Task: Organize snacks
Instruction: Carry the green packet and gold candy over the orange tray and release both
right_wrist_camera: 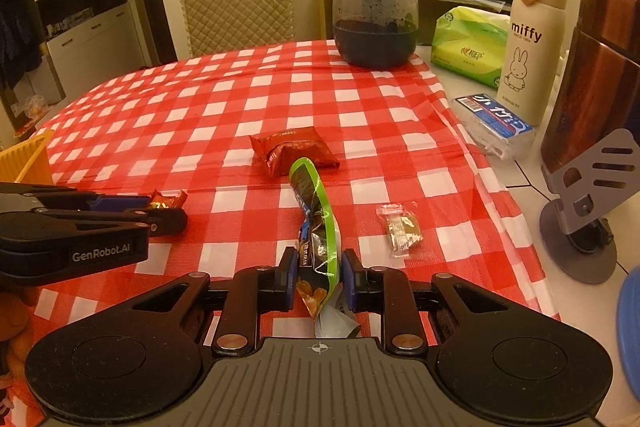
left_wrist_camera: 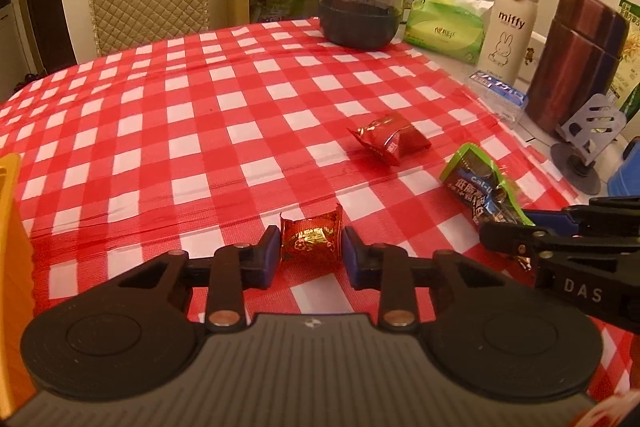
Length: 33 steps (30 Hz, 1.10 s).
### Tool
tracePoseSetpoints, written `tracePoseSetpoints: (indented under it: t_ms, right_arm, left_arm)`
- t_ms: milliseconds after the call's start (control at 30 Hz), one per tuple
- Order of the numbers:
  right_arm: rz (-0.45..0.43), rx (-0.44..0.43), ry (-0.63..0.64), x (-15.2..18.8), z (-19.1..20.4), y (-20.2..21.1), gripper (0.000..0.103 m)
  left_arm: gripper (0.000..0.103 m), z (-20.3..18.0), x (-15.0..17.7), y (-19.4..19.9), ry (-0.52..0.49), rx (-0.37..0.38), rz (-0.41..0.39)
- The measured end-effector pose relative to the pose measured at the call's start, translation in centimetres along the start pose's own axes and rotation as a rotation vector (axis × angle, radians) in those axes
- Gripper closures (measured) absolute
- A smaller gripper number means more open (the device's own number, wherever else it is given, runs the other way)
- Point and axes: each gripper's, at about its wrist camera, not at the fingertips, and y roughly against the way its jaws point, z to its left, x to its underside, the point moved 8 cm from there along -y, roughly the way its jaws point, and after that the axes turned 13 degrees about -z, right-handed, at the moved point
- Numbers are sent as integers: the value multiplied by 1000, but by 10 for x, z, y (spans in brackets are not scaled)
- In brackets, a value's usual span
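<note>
A red and gold foil candy point(left_wrist_camera: 311, 241) lies on the red checked tablecloth point(left_wrist_camera: 180, 131), and my left gripper point(left_wrist_camera: 310, 255) is shut on it, with the blue pads against both sides of the wrapper. My right gripper point(right_wrist_camera: 318, 279) is shut on a green-edged dark snack packet point(right_wrist_camera: 316, 227), which sticks forward and up from the fingers. The same packet point(left_wrist_camera: 480, 183) shows at the right of the left wrist view. A red packet point(right_wrist_camera: 294, 149) lies farther out on the cloth. A small clear-wrapped sweet point(right_wrist_camera: 400, 229) rests to the right of the held packet.
An orange container point(right_wrist_camera: 28, 159) stands at the left edge. Along the back and right are a dark glass jar point(right_wrist_camera: 376, 19), a green tissue pack point(right_wrist_camera: 468, 47), a cream Miffy bottle point(right_wrist_camera: 528, 47), a blue-labelled box point(right_wrist_camera: 496, 125), a red-brown flask point(right_wrist_camera: 596, 87) and a grey stand point(right_wrist_camera: 588, 211).
</note>
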Motion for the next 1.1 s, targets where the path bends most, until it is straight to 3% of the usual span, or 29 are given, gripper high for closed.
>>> tracePoseSetpoints:
  t_ms: [500, 1100]
  right_arm:
    - [-30, -15, -23, -31, 28, 60, 80]
    - [-92, -93, 16, -58, 118, 151, 80]
  left_arm:
    - [74, -4, -16, 78, 49, 8, -10]
    - [74, 29, -33, 201, 75, -56, -78]
